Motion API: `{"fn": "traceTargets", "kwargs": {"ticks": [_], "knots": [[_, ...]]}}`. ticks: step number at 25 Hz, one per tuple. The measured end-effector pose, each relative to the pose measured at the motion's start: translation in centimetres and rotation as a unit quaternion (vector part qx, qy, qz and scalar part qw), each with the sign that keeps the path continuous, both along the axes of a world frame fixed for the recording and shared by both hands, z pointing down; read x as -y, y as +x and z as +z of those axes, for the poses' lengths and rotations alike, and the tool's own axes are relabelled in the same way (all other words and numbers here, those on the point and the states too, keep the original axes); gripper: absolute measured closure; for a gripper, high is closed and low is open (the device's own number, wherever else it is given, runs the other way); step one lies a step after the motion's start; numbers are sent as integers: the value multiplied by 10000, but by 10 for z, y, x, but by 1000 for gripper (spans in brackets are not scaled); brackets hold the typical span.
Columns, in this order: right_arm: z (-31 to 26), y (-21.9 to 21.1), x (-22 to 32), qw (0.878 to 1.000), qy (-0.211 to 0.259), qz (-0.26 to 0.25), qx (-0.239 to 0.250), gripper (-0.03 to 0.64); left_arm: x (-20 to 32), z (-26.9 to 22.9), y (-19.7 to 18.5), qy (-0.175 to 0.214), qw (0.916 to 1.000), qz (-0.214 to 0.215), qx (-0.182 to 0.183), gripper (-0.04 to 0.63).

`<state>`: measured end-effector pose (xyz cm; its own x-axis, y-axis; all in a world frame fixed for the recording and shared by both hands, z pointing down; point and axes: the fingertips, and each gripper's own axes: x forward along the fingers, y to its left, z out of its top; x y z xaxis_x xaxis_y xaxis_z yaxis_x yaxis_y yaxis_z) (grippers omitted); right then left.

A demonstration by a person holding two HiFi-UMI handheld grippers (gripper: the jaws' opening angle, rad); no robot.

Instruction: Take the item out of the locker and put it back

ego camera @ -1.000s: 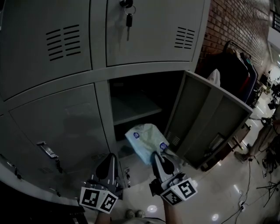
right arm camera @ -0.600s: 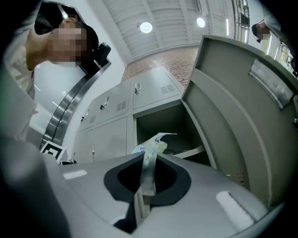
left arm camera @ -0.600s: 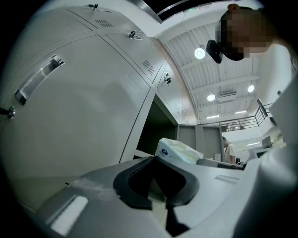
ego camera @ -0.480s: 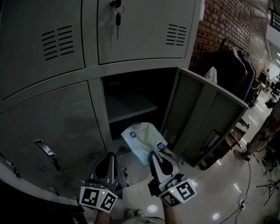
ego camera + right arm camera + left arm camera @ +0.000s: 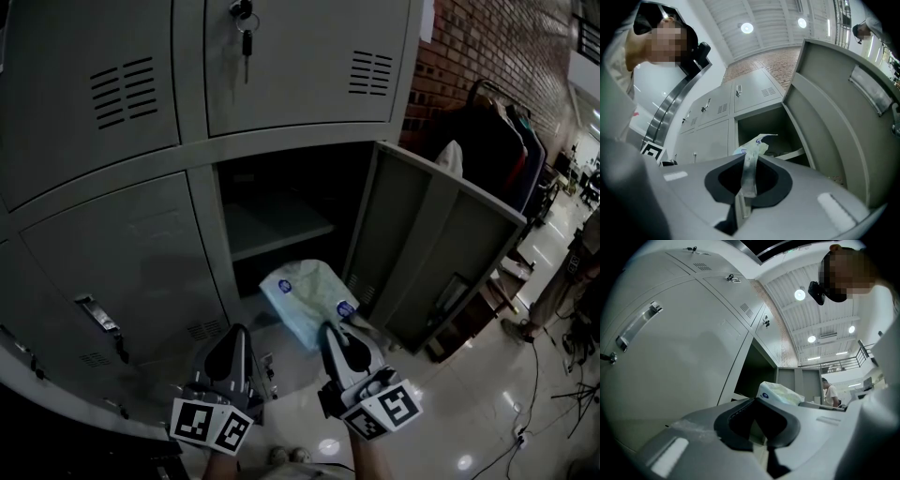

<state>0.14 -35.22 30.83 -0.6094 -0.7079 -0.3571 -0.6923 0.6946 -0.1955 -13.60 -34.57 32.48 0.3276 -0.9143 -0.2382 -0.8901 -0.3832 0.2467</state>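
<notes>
Though murky, locker interior (image 5: 277,225) behind packet (image 5: 305,298)

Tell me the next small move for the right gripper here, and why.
Probably ease the right gripper forward to carry the packet into the open locker: its jaws pinch the packet's edge, and it hangs just in front of the opening.
</notes>
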Motion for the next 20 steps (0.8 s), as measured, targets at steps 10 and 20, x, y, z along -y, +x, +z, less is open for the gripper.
{"fn": "traceTargets", "kwargs": {"ticks": [10, 20], "knots": [[4, 3, -6, 10000, -74, 42, 39, 601, -6, 3, -2, -39, 10000, 12, -38, 591], [-64, -17, 29, 9984, 479, -27, -305, 601, -7, 0, -7, -31, 10000, -21, -38, 591]]}}
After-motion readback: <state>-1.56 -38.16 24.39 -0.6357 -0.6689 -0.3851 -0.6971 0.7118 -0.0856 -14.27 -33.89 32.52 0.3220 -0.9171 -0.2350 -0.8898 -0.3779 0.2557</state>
